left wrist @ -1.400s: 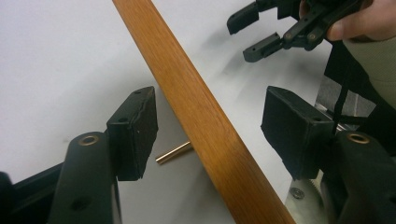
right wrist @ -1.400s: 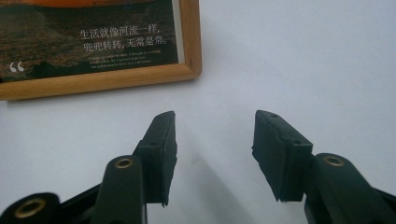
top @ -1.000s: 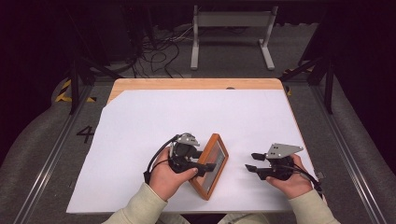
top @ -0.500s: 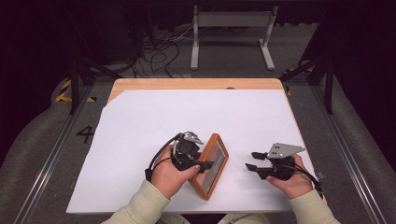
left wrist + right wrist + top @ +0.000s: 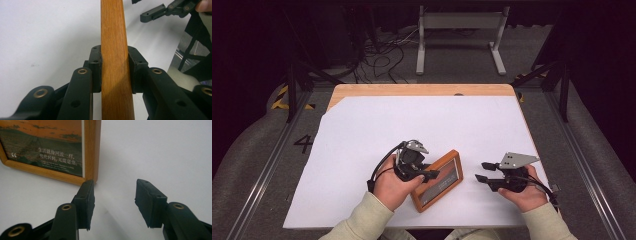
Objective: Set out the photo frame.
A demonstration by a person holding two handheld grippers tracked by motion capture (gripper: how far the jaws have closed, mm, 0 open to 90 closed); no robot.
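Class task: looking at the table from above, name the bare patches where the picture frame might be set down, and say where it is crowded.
Free: the far half of the white sheet, beyond both grippers, and its left part beside the left gripper. Crowded: the near edge, where that gripper grips the picture frame, with the open right gripper close beside it.

I'm sitting in a lab / data-capture rig, not a home. I'm working at a wooden table [image 5: 362, 91] w/ a white sheet [image 5: 422, 130] covering the top. Metal rails [image 5: 264, 170] are running along both sides on grey carpet, w/ a number 4 [image 5: 303, 143] marked on the floor. Cables [image 5: 379, 57] are lying tangled behind the table, next to a white metal stand [image 5: 459, 20]. Yellow-black hazard tape [image 5: 279, 97] is marking the floor at left. Background is staying dark, no furniture or decor.
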